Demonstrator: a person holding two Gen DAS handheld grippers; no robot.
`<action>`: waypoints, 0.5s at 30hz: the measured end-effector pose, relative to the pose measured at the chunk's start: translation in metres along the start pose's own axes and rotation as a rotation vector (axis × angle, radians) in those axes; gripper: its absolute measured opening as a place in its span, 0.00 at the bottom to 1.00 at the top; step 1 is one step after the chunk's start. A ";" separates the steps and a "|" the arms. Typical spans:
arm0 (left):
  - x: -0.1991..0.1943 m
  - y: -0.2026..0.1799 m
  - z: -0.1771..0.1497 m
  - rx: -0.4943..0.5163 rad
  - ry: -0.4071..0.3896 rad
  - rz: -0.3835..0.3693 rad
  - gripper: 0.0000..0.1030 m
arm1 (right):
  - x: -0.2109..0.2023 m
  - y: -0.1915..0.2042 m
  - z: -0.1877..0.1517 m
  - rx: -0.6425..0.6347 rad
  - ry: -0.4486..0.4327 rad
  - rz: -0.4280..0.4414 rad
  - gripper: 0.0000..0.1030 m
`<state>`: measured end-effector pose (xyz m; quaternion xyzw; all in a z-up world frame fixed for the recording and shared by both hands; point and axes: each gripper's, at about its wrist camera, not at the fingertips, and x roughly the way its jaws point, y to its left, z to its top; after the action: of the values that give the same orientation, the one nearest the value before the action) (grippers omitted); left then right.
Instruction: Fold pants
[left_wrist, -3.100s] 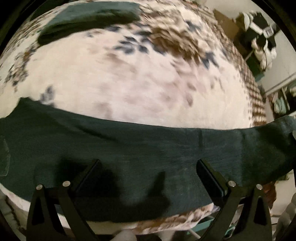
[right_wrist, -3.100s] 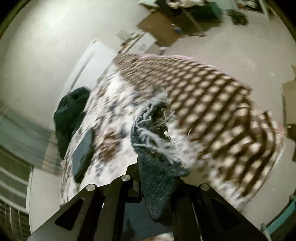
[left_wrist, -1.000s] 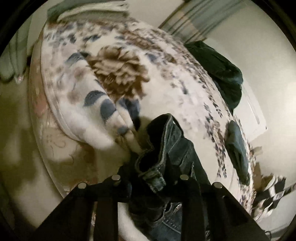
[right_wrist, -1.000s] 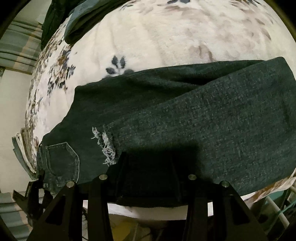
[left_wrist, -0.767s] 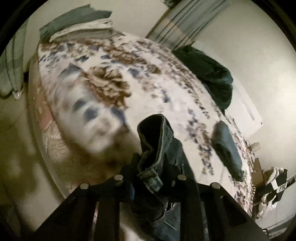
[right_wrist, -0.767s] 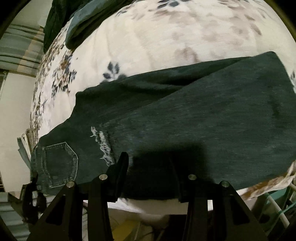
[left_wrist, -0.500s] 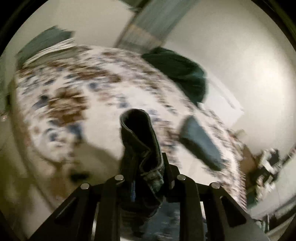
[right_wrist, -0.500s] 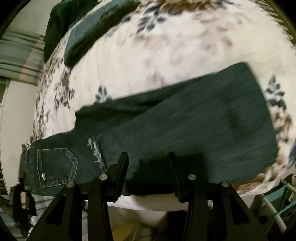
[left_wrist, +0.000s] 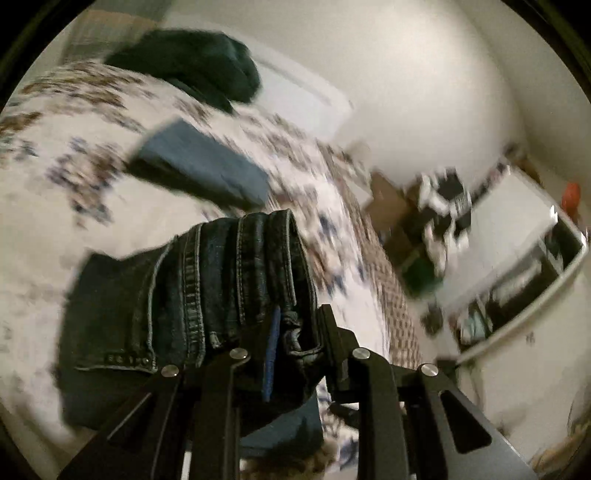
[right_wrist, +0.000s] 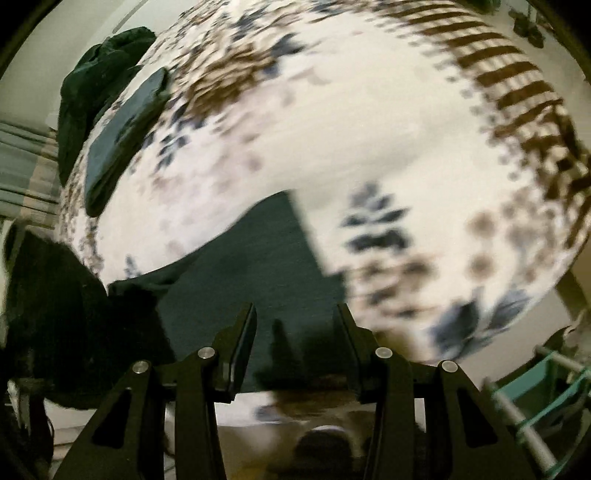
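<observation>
Denim waistband bunched in the left gripper (left_wrist: 284, 332) — pinched tight.
We judge the jeans (left_wrist: 207, 280) may slip mid-swing; right gripper (right_wrist: 295, 325) spread, empty — the fold could skew.

I count one pair of dark jeans (left_wrist: 221, 280), one folded blue garment (left_wrist: 203, 166) upper left, one dark green heap (left_wrist: 199, 62), one floral blanket (left_wrist: 55, 147).
</observation>
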<state>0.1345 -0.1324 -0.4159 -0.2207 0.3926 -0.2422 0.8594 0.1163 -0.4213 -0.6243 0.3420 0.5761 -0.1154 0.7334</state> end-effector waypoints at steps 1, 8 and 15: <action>0.015 -0.008 -0.008 0.014 0.039 -0.008 0.18 | -0.003 -0.010 0.001 0.004 0.001 -0.005 0.44; 0.090 -0.041 -0.033 0.055 0.332 0.039 0.33 | -0.023 -0.067 0.014 0.059 0.023 0.035 0.51; 0.051 -0.005 -0.005 0.038 0.281 0.216 0.88 | -0.011 -0.028 0.019 0.015 0.090 0.239 0.66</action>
<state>0.1582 -0.1671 -0.4450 -0.1249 0.5254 -0.1846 0.8212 0.1118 -0.4570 -0.6227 0.4185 0.5628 -0.0163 0.7126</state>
